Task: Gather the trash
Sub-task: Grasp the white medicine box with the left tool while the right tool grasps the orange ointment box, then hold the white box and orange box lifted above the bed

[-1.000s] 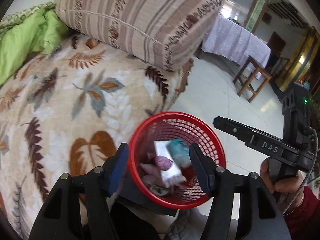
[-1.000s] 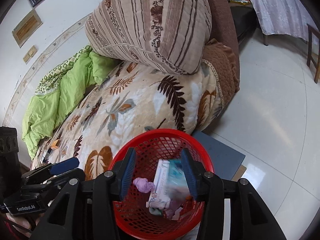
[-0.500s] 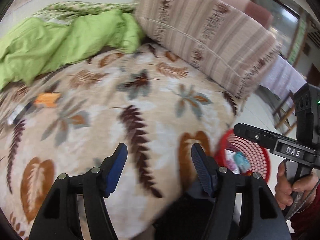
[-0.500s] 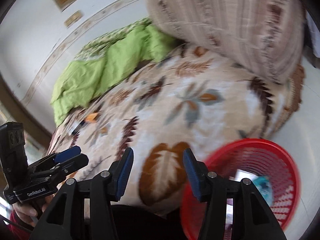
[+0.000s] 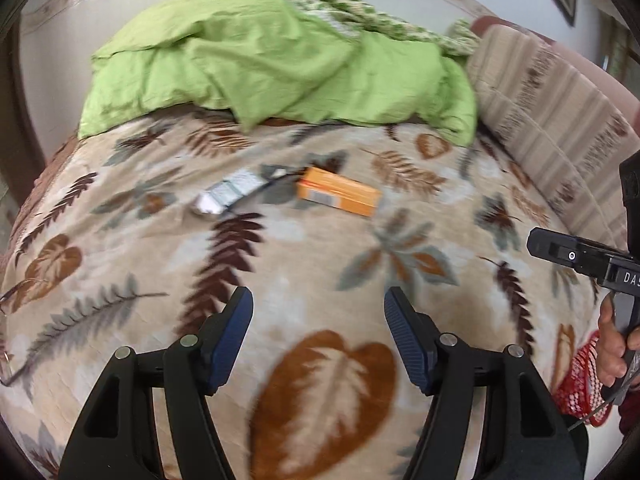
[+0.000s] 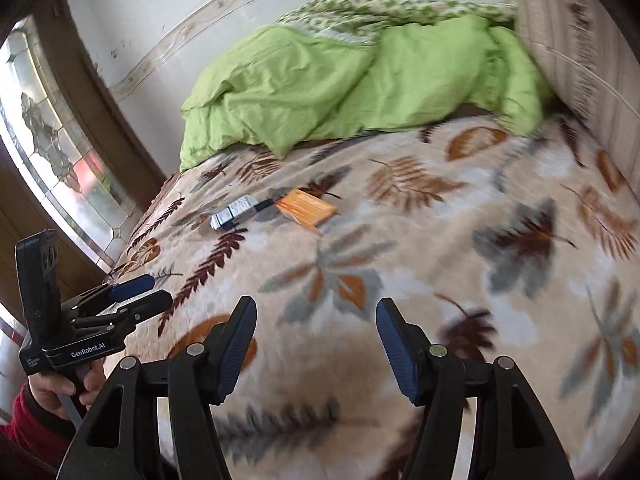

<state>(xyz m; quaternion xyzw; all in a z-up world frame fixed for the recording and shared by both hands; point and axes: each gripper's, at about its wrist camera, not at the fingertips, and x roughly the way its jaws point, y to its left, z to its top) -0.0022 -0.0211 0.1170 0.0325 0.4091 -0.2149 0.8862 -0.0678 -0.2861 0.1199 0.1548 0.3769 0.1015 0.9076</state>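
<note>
An orange box (image 5: 339, 191) and a silver-white wrapper (image 5: 230, 193) lie side by side on the leaf-patterned blanket (image 5: 320, 264), far ahead of both grippers. They also show in the right wrist view: the box (image 6: 306, 209) and the wrapper (image 6: 237, 212). My left gripper (image 5: 319, 320) is open and empty above the blanket. My right gripper (image 6: 316, 322) is open and empty too. The red basket (image 5: 576, 384) shows only as a rim at the lower right of the left wrist view.
A crumpled green quilt (image 5: 280, 60) lies at the back of the bed. A striped cushion (image 5: 552, 120) stands at the right. A wall and a glass door (image 6: 60, 152) are at the left in the right wrist view.
Both grippers have swung left, away from the red basket, and now face the bed. The orange box and the wrapper have come into the middle of both views.
</note>
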